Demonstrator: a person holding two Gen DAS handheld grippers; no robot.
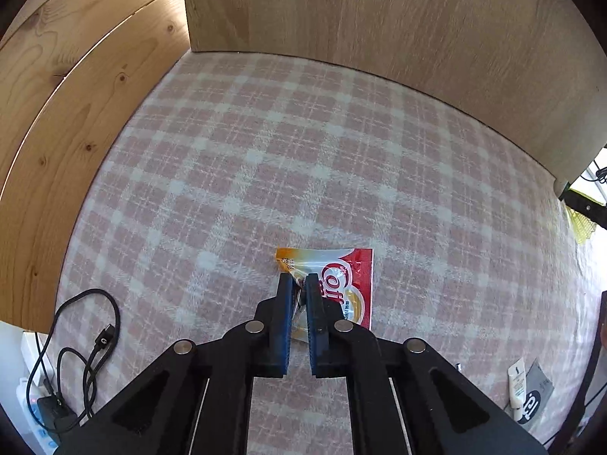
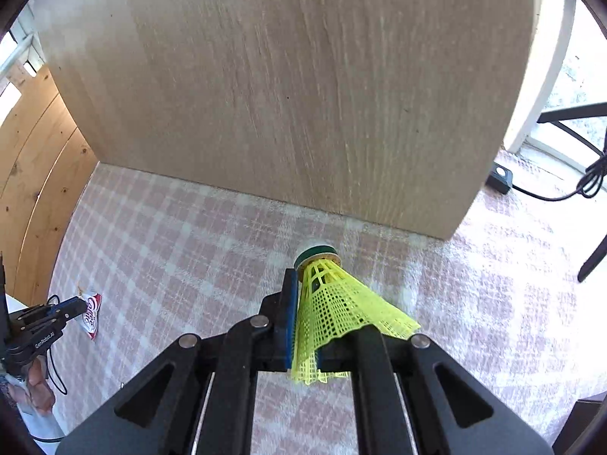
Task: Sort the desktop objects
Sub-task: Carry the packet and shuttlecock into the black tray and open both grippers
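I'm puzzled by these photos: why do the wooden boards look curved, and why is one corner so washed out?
Left wrist view: the fisheye lens bends the pine planks into arcs, and the corners go black. Right wrist view: daylight blows out the right side near the window frame, and the checked cloth pales there; the yellow shuttlecock stays sharp.
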